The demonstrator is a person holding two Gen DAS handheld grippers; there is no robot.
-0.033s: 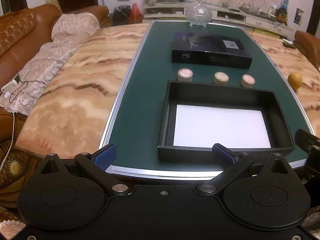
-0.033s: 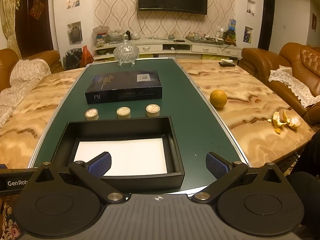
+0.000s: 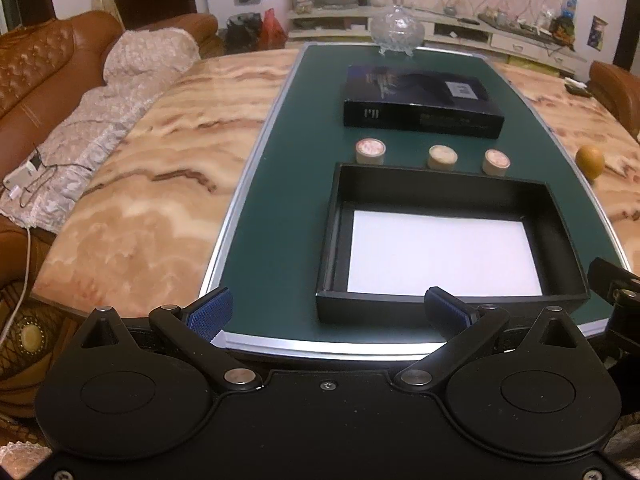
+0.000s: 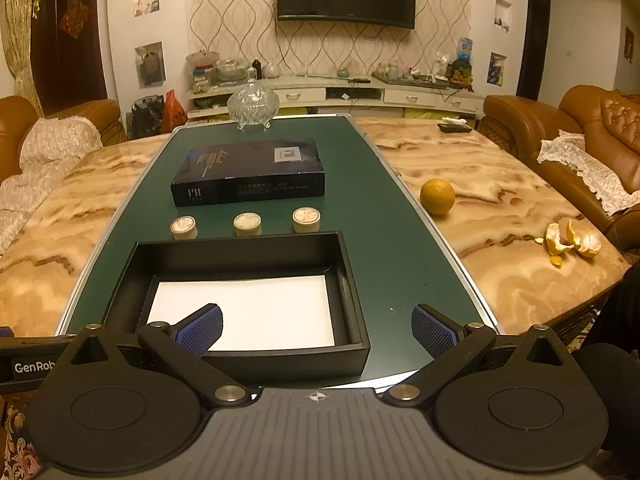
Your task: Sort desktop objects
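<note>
An open black box [image 3: 556, 216] with a white bottom sits on the green mat [image 3: 280, 208] near the table's front edge; it also shows in the right wrist view [image 4: 352, 280]. Beyond it stand three small round tins in a row [image 3: 370, 151] [image 3: 442, 157] [image 3: 496, 162], also seen from the right wrist [image 4: 183, 227] [image 4: 247, 224] [image 4: 306, 219]. A dark closed box [image 3: 422, 102] [image 4: 248, 176] lies behind them. My left gripper [image 3: 326, 312] and right gripper [image 4: 316, 330] are both open and empty, held at the front edge before the black box.
A glass lidded bowl [image 4: 253, 104] stands at the mat's far end. An orange [image 4: 437, 196] and orange peel [image 4: 568, 240] lie on the marble table [image 4: 500, 216] to the right. Sofas flank the table. A remote [image 4: 454, 127] lies at the far right.
</note>
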